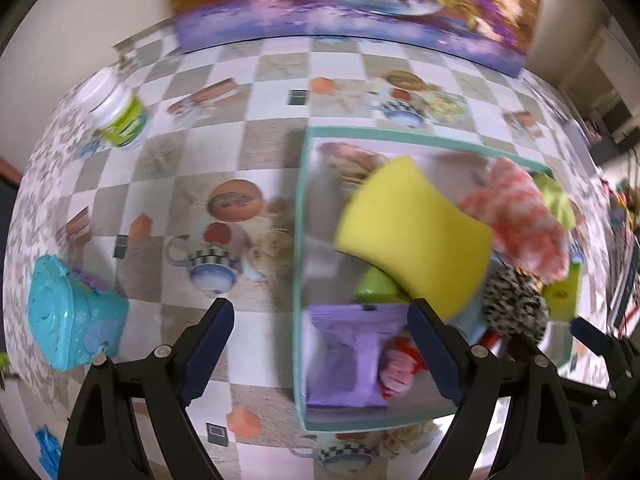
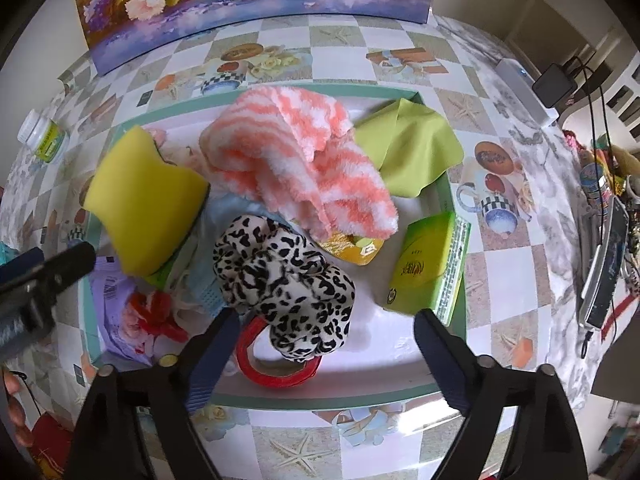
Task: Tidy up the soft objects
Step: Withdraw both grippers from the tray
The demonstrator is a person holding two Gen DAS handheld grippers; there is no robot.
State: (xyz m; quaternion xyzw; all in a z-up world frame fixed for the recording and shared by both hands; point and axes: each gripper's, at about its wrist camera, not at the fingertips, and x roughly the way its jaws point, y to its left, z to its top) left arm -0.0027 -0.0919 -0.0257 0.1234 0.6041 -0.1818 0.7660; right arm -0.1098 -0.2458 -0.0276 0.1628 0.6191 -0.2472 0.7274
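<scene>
A teal-rimmed tray (image 2: 320, 400) holds the soft things. A yellow sponge (image 1: 416, 232) lies tilted in its left part (image 2: 144, 200), blurred in the left wrist view and touching neither pad. My left gripper (image 1: 320, 308) stands open over the tray's left rim (image 1: 298, 240). A pink-and-white fluffy cloth (image 2: 296, 160) and a green cloth (image 2: 412, 152) lie at the back. A leopard-print fabric piece (image 2: 288, 280) rests on a red tape ring (image 2: 276, 376). My right gripper (image 2: 326, 320) is open above it, with its pads apart from the fabric.
Also in the tray are a purple packet (image 1: 348, 360), a blue face mask (image 2: 204, 280) and a green box (image 2: 428, 272). On the checked tablecloth stand a white jar (image 1: 116, 112) and a turquoise container (image 1: 68, 312). A floral picture (image 1: 352, 8) lines the back; cables and a power strip (image 2: 524, 92) lie right.
</scene>
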